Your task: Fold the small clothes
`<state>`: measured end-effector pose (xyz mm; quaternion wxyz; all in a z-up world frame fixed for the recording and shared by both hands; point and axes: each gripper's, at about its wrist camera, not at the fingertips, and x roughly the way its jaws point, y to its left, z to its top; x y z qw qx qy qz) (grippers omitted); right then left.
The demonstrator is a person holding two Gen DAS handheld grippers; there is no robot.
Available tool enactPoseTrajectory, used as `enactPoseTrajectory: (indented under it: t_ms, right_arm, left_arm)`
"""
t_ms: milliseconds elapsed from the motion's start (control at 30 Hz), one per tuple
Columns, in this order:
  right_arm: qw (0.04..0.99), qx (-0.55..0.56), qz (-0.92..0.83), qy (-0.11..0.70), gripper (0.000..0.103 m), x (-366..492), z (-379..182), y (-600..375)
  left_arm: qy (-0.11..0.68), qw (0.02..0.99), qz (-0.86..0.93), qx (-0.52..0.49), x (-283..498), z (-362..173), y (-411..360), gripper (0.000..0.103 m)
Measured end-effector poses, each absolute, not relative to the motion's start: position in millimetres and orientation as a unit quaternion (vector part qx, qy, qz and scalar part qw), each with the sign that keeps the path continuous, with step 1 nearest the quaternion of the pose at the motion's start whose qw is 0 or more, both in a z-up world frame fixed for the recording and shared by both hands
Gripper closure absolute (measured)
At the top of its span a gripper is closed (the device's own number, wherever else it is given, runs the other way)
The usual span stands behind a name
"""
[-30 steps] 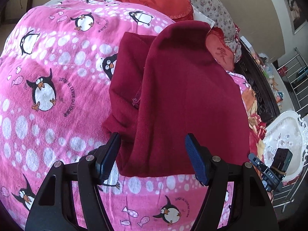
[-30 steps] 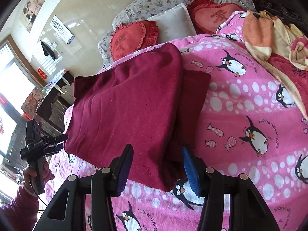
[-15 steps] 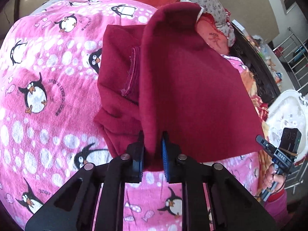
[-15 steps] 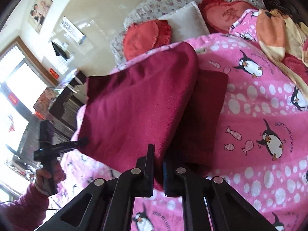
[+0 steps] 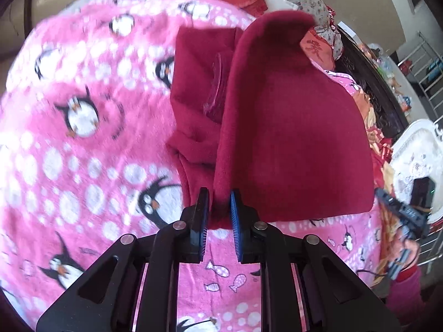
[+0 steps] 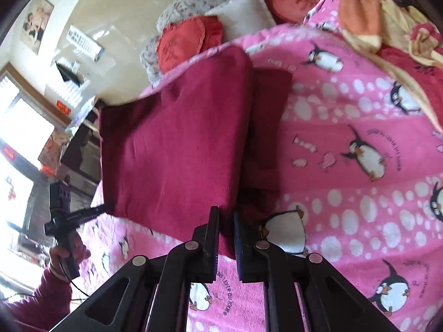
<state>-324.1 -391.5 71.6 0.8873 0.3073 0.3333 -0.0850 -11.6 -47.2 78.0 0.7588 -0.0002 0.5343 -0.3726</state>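
Note:
A dark red fleece garment (image 5: 290,124) lies partly folded on the pink penguin bedspread (image 5: 83,166). My left gripper (image 5: 218,193) is shut on the near corner of its raised top layer, and a lower layer (image 5: 196,83) with a seam stays flat on the left. In the right wrist view the same garment (image 6: 177,149) hangs taut between both tools. My right gripper (image 6: 225,213) pinches its other near corner; the jaws are opening a touch with cloth still pressed between them. The left gripper (image 6: 80,213) shows at the far left in a hand with a red sleeve.
Red heart cushions (image 6: 180,44) and a white pillow (image 6: 243,11) sit at the head of the bed. A heap of orange and yellow clothes (image 6: 373,19) lies at the far right. A white ornate chair (image 5: 418,149) and a dark bed frame (image 5: 373,88) stand beside the bed.
Both grippers went from open around the garment's near edge to shut on it. The top layer has since lifted off the bedspread and the left view has shifted.

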Motion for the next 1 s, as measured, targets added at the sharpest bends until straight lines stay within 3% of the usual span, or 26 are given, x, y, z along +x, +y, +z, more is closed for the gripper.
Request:
enactPoseTrajectory:
  t_ms: [133,267,567,800,1000]
  right_arm:
    - [0.911,0.272,-0.098,0.296,0.081,-317.7,107.2,-392.5]
    - [0.918,0.250,-0.097,0.291,0.079,-273.5,121.1,-398.9]
    - [0.916,0.244,-0.124,0.293,0.079,-178.7,121.8,-427.2]
    - [0.905,0.244,-0.166,0.306,0.079,-144.6,105.1,-459.3]
    - [0.900,0.252,-0.163,0.316,0.079,-135.6,81.2,-472.6]
  left_arm:
    - [0.498,0.780,-0.379,0.006,-6.3,108.6,-51.4,0.090]
    - [0.473,0.789,-0.393,-0.009,10.4,133.1,-82.1,0.060]
    - [0.468,0.807,-0.360,-0.017,68.5,136.7,-166.9,0.060]
    - [0.496,0.809,-0.312,-0.041,114.4,105.9,-176.7,0.060]
    - [0.478,0.822,-0.309,-0.022,108.7,95.9,-179.1,0.060]
